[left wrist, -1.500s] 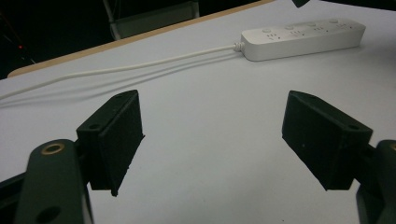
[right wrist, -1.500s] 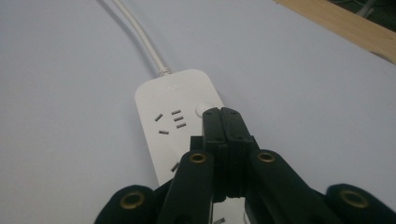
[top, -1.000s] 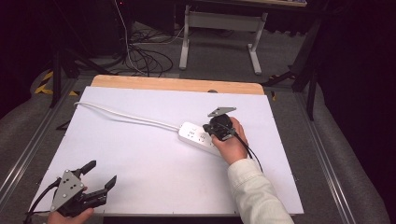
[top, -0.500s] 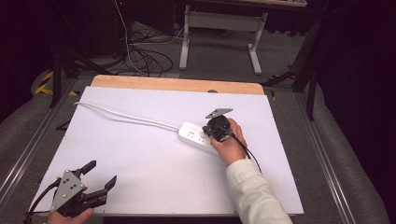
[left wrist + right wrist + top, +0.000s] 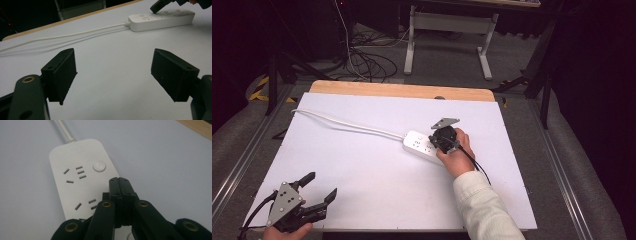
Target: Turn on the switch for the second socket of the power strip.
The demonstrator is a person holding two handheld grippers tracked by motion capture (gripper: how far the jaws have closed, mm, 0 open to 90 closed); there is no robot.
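High view overlooks the table (image 5: pixel 377 165); tool views sit close, sharing its power strip (image 5: pixel 424 145).

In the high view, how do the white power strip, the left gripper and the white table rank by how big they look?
1. white table, largest by far.
2. left gripper and power strip look about alike; the left gripper lies nearer the camera and the right gripper hides part of the strip, so I won't rank them.

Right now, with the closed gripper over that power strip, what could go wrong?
1. The right gripper, jaws shut, hangs over the power strip beside its round button; pressing down off-centre could miss the button and hit a socket.
2. The power strip lies loose on the white table, and the left gripper is open and far away, so a push might slide it.
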